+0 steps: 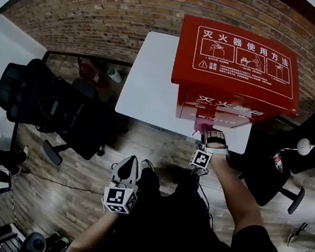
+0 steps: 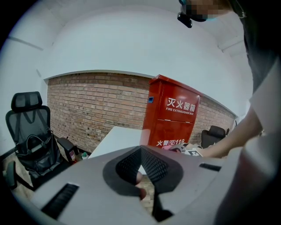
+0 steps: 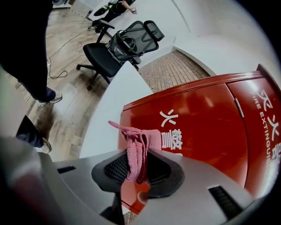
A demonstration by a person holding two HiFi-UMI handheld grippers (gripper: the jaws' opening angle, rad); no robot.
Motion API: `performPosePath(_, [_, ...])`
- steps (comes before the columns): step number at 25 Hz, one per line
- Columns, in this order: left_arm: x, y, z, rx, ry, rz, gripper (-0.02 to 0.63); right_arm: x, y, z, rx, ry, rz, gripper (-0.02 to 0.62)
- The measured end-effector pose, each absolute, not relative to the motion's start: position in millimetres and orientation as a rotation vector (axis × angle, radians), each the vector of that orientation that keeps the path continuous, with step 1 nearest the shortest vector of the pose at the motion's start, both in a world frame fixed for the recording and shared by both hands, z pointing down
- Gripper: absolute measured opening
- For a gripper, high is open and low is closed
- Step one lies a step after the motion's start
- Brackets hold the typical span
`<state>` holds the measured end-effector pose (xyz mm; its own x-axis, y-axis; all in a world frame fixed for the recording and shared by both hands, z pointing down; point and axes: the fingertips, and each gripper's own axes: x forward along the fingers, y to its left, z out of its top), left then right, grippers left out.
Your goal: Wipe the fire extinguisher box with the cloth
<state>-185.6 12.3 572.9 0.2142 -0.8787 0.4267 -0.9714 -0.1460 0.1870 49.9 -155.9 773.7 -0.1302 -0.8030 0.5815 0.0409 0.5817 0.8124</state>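
The red fire extinguisher box stands on a white table; it also shows in the left gripper view and fills the right gripper view. My right gripper is shut on a pink cloth, and the cloth is pressed at the lower front of the box. My left gripper hangs low over the floor, away from the box, with its jaws closed together on nothing.
A black office chair stands left of the table, with another chair at the right. A brick wall runs behind. Bottles sit on the floor by the table. The person's legs and shoes are below.
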Motion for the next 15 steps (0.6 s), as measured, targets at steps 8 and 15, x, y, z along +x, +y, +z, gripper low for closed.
performPosePath(8, [-184.0,7.7,568.6,2.113,-1.709,0.32,0.034,48.1,-157.8,801.5,0.653,-1.547,-0.798,0.103])
performPosePath(15, [-187.3,10.2,564.7,2.105,-1.718,0.33,0.034,48.2,-154.4,820.4,0.595,-1.523,-0.769,0.103])
